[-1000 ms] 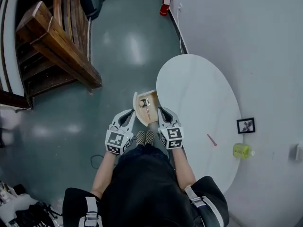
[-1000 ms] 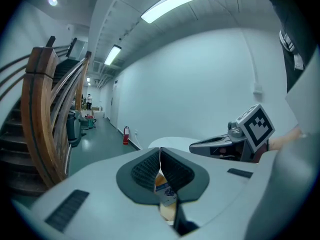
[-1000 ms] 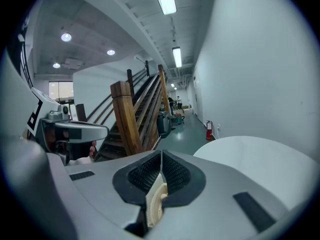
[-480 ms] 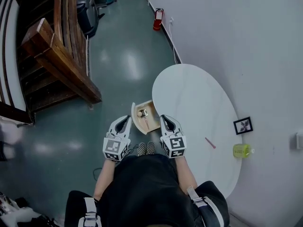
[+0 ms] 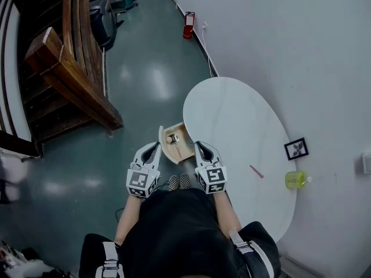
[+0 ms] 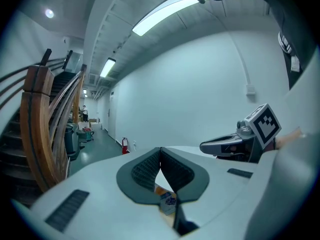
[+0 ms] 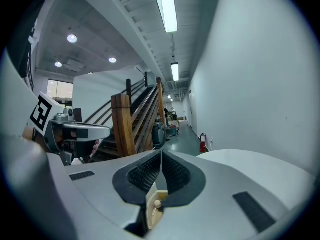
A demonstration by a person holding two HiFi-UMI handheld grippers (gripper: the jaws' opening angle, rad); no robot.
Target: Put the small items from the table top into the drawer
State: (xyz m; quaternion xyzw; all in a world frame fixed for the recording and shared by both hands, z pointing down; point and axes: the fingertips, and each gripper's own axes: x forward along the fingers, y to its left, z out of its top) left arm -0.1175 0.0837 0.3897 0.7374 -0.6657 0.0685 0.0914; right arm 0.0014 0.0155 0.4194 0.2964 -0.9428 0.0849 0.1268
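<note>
**Head view.** The drawer (image 5: 186,150) stands pulled out from the edge of the table (image 5: 232,112), at 12 o'clock from both tongs, and a small round piece (image 5: 173,138) lies inside it. The left gripper (image 5: 153,148) and right gripper (image 5: 199,146) hover on either side of the drawer, close to the body and carrying nothing, probably between trips. At about 3 o'clock, on the table's wall side, a pink stick (image 5: 256,171), a yellow-green item (image 5: 296,180) and a small black frame (image 5: 297,149) lie apart from one another. These look like what is left to fetch.

**Left gripper view.** The jaws are pinched together at the tips with nothing between the pads. A scrap of the drawer's contents shows beneath them at 6 o'clock, so this tong points over the drawer.

**Right gripper view.** These jaws are also closed and empty, with the drawer's pale wood at 6 o'clock. This tong is nearer the remaining items and would have to open before picking one up.
</note>
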